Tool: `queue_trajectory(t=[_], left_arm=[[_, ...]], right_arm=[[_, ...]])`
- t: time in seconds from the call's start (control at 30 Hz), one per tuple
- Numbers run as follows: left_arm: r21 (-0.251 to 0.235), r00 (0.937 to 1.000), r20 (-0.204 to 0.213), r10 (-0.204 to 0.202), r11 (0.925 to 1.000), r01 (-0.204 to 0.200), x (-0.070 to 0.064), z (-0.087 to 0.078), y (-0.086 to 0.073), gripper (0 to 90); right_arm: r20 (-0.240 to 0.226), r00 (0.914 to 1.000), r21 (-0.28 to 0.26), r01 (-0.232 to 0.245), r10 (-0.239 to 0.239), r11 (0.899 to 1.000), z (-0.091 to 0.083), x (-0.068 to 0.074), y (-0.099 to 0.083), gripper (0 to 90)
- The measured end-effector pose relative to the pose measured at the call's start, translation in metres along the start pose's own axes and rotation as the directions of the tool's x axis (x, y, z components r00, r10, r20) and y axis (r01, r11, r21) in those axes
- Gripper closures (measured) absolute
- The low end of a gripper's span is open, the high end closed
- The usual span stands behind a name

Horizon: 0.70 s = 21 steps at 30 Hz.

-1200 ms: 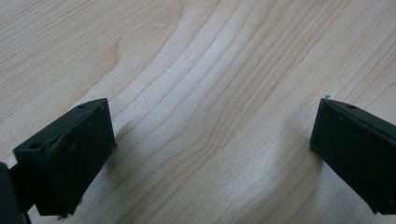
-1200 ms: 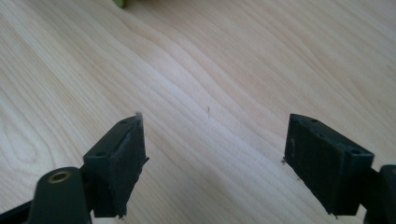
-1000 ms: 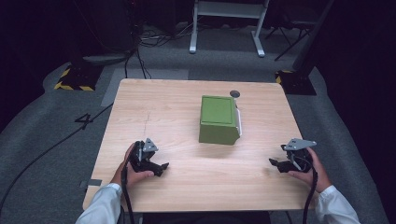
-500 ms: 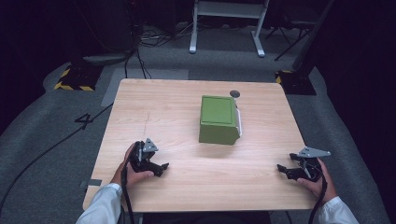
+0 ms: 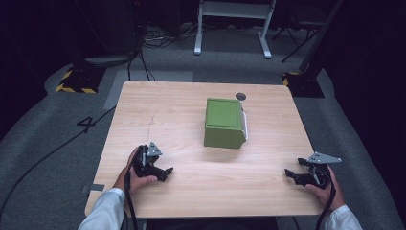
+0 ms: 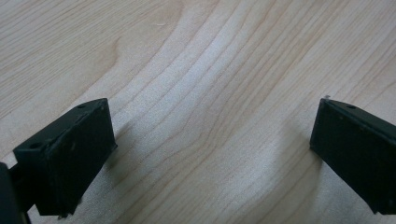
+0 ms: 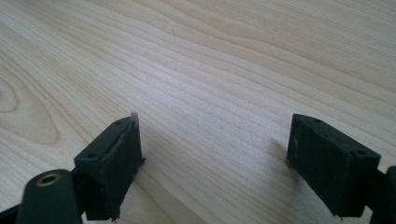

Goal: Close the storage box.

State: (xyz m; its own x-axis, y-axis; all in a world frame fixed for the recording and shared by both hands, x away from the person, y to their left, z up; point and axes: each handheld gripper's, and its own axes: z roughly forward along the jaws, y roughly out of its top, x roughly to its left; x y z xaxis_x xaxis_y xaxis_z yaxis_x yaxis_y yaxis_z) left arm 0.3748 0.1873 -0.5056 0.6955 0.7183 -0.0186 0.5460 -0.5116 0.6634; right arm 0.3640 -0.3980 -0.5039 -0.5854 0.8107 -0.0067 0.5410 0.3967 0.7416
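Note:
A green box (image 5: 223, 123) with a white part on its right side stands in the middle of the wooden table (image 5: 191, 120). My left gripper (image 5: 165, 171) rests near the front left of the table, held by a hand, its jaws wide apart over bare wood (image 6: 210, 116). At the front right edge sits my right gripper (image 5: 290, 174), also open, with nothing but wood grain (image 7: 210, 93) between its jaws. Both grippers are well short of the box.
A small dark round spot (image 5: 240, 96) lies on the table behind the box. Grey carpet with cables surrounds the table. A white metal frame (image 5: 230, 24) and yellow-black striped bases (image 5: 76, 79) stand on the floor beyond the far edge.
My right gripper has drifted outward and toward the front right edge of the table. The left gripper and the box have stayed put.

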Motion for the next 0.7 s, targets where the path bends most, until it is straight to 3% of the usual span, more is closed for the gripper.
queue_trajectory(t=[0.7], left_arm=[[0.000,1.0000,0.001,0.002,1.0000,-0.002,0.0002,0.0002,0.0003,0.1]], right_arm=[[0.003,1.0000,0.000,-0.003,0.003,1.000,-0.0001,0.0002,-0.0002,17.8]])
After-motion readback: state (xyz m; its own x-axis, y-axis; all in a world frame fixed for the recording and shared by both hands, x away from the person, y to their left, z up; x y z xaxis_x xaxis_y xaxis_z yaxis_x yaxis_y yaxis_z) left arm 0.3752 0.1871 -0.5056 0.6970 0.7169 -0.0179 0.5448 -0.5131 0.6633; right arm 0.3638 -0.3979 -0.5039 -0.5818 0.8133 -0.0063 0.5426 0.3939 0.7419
